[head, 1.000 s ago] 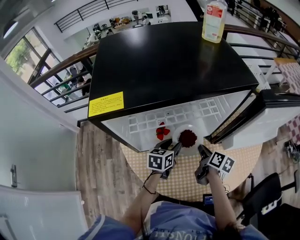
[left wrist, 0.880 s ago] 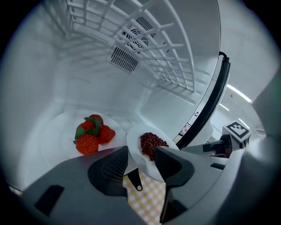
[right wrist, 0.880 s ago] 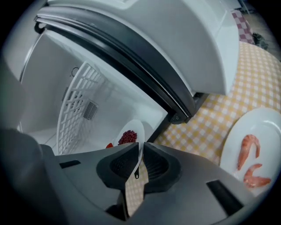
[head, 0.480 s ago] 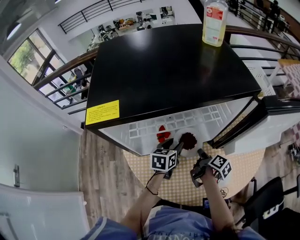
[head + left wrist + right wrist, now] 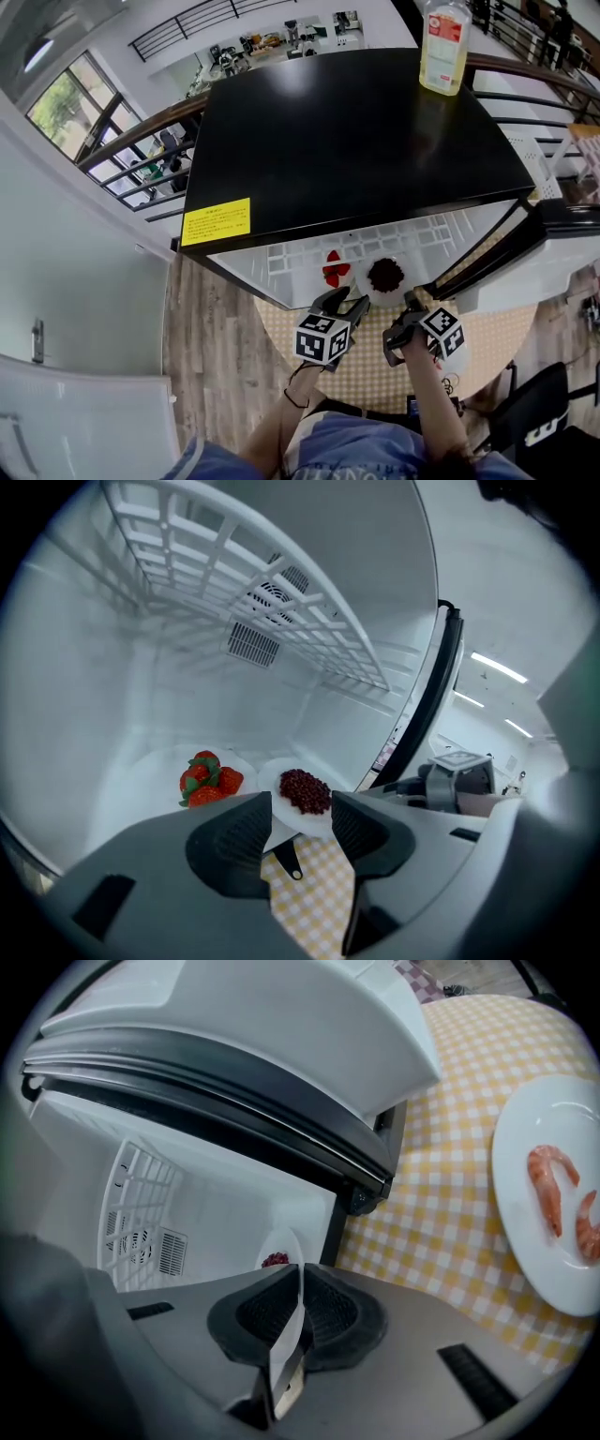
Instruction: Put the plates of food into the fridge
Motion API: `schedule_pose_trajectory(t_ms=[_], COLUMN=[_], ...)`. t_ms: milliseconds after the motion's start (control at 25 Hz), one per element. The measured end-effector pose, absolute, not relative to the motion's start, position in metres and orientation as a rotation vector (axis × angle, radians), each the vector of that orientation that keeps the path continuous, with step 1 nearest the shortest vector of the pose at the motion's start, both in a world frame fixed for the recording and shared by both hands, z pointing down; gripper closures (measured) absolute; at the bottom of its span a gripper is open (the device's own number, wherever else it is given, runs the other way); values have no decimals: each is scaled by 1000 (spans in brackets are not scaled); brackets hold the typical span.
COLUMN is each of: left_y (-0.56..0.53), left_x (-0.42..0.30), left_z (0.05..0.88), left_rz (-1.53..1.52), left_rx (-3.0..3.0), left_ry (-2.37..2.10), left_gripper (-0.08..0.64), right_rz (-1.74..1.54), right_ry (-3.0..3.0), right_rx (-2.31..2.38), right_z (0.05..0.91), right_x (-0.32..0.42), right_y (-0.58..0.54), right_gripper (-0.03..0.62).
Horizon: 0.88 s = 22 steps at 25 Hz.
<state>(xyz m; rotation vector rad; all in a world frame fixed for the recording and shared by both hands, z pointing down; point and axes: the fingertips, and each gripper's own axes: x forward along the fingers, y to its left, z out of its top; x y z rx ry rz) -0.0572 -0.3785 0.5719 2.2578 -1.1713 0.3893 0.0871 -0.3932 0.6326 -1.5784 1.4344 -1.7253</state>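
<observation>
White bean plate (image 5: 289, 811) sits just beyond left tongs (image 5: 301, 797).

Daylight is pouring in through the window (image 5: 61, 108) at upper left, and the black fridge top (image 5: 356, 141) is throwing back a soft glare. Both gripper views are bending hard toward dark, vignetted rims, while the pale fridge interior (image 5: 187, 696) is glowing evenly, slightly hazy.
</observation>
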Motion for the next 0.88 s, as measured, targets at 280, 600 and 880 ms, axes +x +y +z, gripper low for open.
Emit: schedule_pose_trajectory(t_ms=[280,600,880], left_y=[-326,-272,-259], left_x=[-61,-85,-91], left_z=[566,581,577], left_rz=[396,439,451], left_rx=[2285,2220,2233], left_ry=[-1100,-1124,-1136], left_gripper=[365,365,365], right_rz=[-1686,-1650,-1630], right_ry=[1351,1294,1274], right_rx=[-1575,-1583,-1587], right_z=[631,631,633], right_x=[84,82,79], right_y=[-413,-437,-452], right_gripper=[561,561,561])
